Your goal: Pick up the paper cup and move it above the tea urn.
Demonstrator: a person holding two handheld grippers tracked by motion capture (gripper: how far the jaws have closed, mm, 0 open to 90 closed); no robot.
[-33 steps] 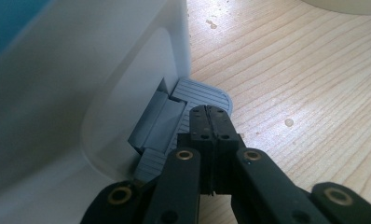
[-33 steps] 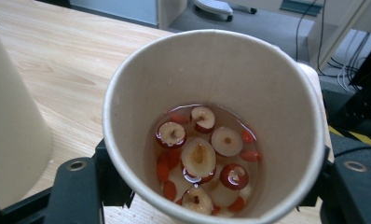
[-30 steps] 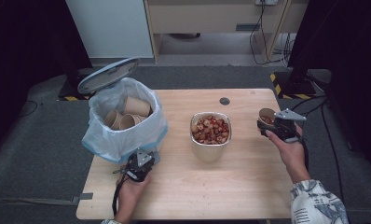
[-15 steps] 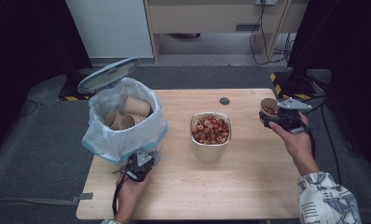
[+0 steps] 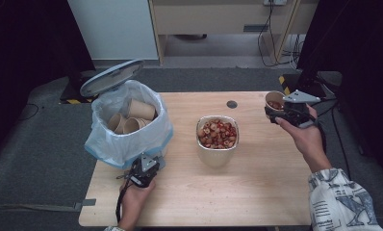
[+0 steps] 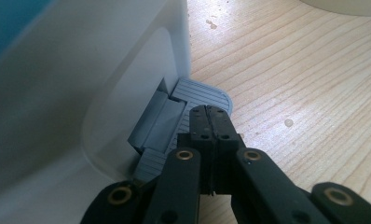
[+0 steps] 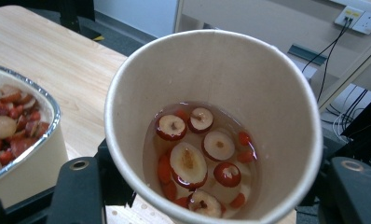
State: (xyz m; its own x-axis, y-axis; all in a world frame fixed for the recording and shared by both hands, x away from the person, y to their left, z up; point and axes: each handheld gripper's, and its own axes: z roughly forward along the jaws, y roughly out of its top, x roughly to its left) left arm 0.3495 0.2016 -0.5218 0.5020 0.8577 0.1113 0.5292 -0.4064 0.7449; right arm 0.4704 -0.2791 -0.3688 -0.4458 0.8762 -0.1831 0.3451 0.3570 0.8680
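A paper cup [image 7: 211, 93] with red date slices in liquid sits between the jaws of my right gripper [image 5: 282, 112], which is shut on it. In the high view the cup [image 5: 274, 99] hangs above the table's right edge, upright. My left gripper [image 5: 144, 169] is shut, with nothing between its jaws. Its closed tips [image 6: 210, 112] rest on the grey foot pedal [image 6: 193, 93] of the white bin [image 5: 132, 130]. The bin's lid [image 5: 111, 77] stands raised. Inside its plastic liner lie several empty paper cups [image 5: 132, 115].
A metal-rimmed bowl [image 5: 217, 139] full of red date slices stands mid-table, left of the held cup; its rim [image 7: 48, 107] also appears in the right gripper view. A small black disc [image 5: 232, 104] lies near the table's far edge. Bare wood [image 5: 257, 187] stretches along the front.
My right gripper has lifted the cup higher above the table's right side. The left gripper has stayed on the pedal and the lid has stayed up.
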